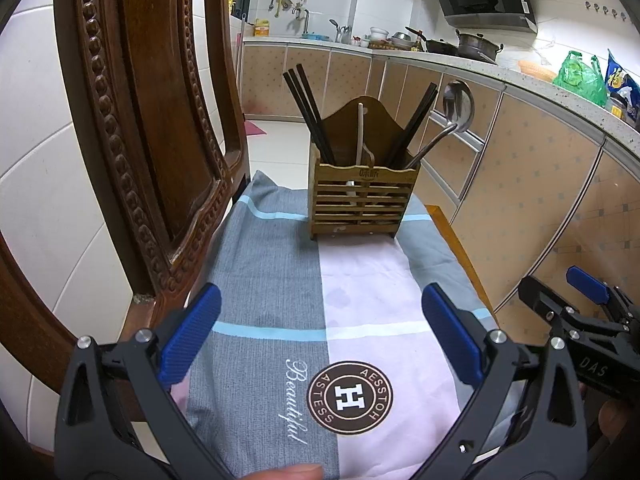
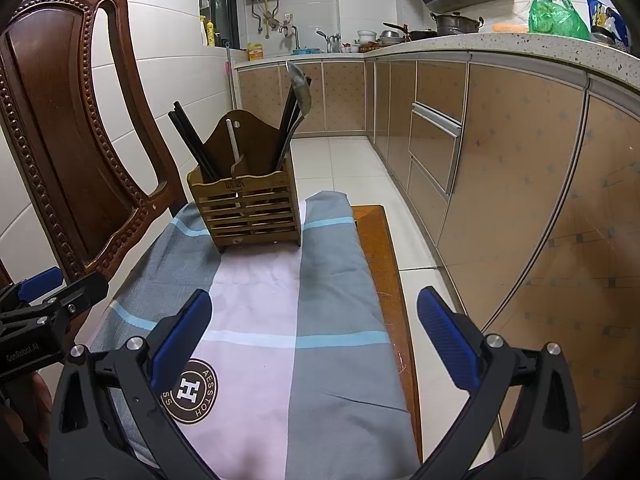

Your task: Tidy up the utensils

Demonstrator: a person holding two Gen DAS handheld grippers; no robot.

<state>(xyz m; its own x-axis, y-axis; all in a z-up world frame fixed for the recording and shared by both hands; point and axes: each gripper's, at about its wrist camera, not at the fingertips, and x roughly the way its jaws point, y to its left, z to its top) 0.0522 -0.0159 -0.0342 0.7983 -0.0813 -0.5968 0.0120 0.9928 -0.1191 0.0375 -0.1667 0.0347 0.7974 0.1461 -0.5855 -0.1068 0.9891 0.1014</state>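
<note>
Both grippers hang low over the near end of a grey, pink and blue cloth (image 1: pixel 360 292), well short of the wooden utensil holder (image 1: pixel 362 196) that stands at the cloth's far end. Spread wide with nothing between its blue pads, the left gripper (image 1: pixel 320 340) sits above the round brown logo (image 1: pixel 350 397), nearer the camera than the holder. Off to the holder's near right, the right gripper (image 2: pixel 314 336) is just as wide apart and likewise empty. Inside the holder, black chopsticks (image 1: pixel 306 112) lean out of its left compartment, more dark sticks and a metal ladle (image 1: pixel 456 108) lean out of its right one, and a pale handle (image 1: pixel 362 136) rises at the middle. Left of the holder stands a carved wooden chair back (image 2: pixel 72 132)
</note>
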